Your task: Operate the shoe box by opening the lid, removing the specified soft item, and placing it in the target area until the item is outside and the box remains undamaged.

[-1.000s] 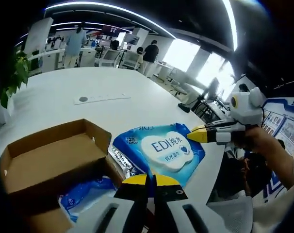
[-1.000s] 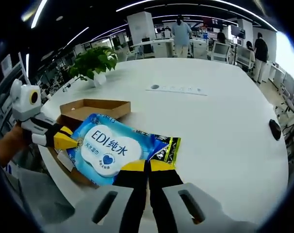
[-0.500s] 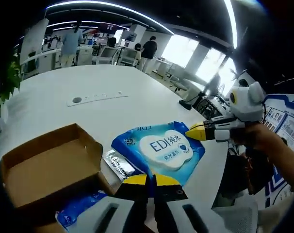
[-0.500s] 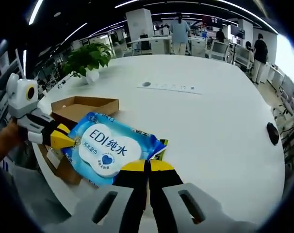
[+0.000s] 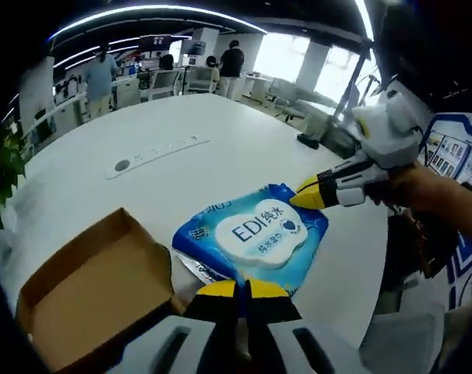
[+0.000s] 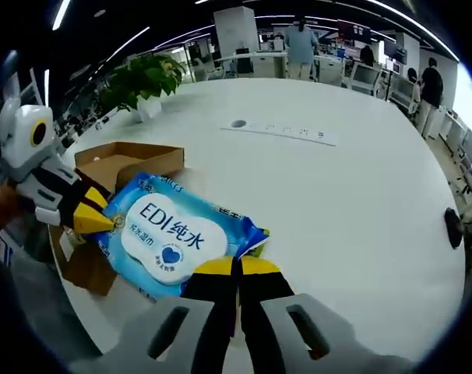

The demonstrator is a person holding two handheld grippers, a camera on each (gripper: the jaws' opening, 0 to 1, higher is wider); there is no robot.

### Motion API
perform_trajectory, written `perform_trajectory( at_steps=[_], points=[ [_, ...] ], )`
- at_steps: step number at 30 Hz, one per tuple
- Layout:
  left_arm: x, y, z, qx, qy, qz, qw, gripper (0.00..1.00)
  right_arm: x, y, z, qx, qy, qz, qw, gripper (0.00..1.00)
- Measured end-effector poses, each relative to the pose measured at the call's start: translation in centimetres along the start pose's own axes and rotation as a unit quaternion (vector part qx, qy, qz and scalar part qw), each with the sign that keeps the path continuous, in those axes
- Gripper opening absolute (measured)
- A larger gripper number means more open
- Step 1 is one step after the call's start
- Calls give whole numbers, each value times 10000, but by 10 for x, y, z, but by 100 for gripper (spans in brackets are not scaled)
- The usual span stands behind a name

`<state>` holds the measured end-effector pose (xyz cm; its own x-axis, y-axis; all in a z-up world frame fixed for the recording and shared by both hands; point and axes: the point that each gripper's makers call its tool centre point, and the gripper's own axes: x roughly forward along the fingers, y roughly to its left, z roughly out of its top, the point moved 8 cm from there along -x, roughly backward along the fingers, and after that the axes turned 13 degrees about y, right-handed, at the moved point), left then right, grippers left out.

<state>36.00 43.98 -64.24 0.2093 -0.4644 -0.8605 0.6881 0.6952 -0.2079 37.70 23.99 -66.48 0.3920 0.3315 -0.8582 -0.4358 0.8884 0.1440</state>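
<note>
A blue wet-wipes pack (image 5: 255, 232) with a white "EDI" label is held by opposite edges between both grippers, just beside the open cardboard shoe box (image 5: 88, 292). My left gripper (image 5: 240, 290) is shut on the pack's near edge. My right gripper (image 5: 308, 195) comes in from the right, held by a hand, and is shut on the far edge. In the right gripper view the pack (image 6: 170, 238) spans from my right gripper (image 6: 237, 269) to the left gripper (image 6: 92, 220), with the box (image 6: 123, 162) behind it. Whether the pack touches the table is unclear.
The big white table (image 6: 337, 195) stretches ahead, with a flat socket strip (image 6: 281, 131) in it and a black mouse-like object (image 6: 452, 227) at its right edge. A potted plant (image 6: 142, 76) stands beyond the box. People stand at desks far behind.
The pack has come away from the box and out over the table, carried by both grippers. A second blue packet seen in the box earlier has gone out of frame.
</note>
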Motion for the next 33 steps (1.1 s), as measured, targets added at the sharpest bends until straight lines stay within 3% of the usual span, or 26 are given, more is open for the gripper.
perform_trajectory(
  at_steps=[11, 18, 25, 33],
  points=[
    [10, 5, 8, 457, 407, 279, 9977, 2, 25, -4, 1, -124, 174, -16, 9998, 0],
    [21, 4, 9, 1038, 726, 549, 9904, 2, 34, -8, -1, -85, 181, -88, 9998, 0],
    [26, 5, 9, 1260, 842, 684, 9861, 2, 38, -11, -4, 32, 104, -111, 9999, 0],
    [31, 0, 4, 1677, 1028, 973, 9756, 3, 39, -11, -1, 97, 62, -146, 9998, 0]
  ],
)
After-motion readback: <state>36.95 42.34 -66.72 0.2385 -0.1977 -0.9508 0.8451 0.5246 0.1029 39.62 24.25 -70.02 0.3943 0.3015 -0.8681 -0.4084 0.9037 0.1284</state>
